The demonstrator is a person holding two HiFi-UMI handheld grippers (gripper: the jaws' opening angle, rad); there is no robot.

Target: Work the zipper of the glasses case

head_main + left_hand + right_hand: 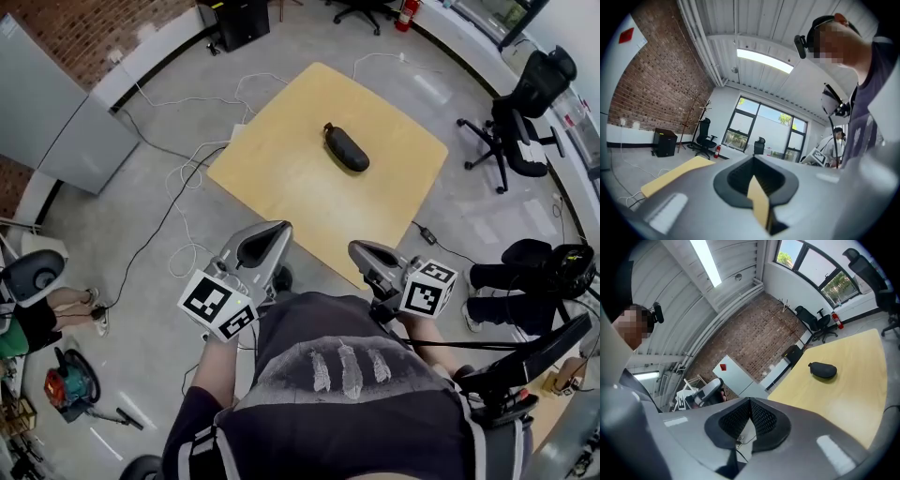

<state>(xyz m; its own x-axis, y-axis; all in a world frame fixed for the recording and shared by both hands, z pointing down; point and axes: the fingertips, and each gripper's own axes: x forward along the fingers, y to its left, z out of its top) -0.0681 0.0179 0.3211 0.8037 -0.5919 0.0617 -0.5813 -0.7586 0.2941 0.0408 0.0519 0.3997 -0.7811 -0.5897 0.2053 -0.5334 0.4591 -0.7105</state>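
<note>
A black zipped glasses case (345, 147) lies on the far half of the yellow wooden table (281, 178), its long side running diagonally. In the right gripper view the case (823, 370) sits well ahead and to the right on the table (843, 399). My left gripper (268, 235) and right gripper (362, 250) hover side by side near the table's front edge, well short of the case. Both are shut with nothing held. In the left gripper view the left gripper (753, 162) shows only a strip of table (675, 172) at the left; the case is out of sight there. The right gripper (751, 404) points slightly down.
White and black cables (178, 187) trail over the floor left of the table. Black office chairs (525, 112) stand at the right, a grey cabinet (66, 122) at the left. A seated person's legs (70, 305) show at the far left.
</note>
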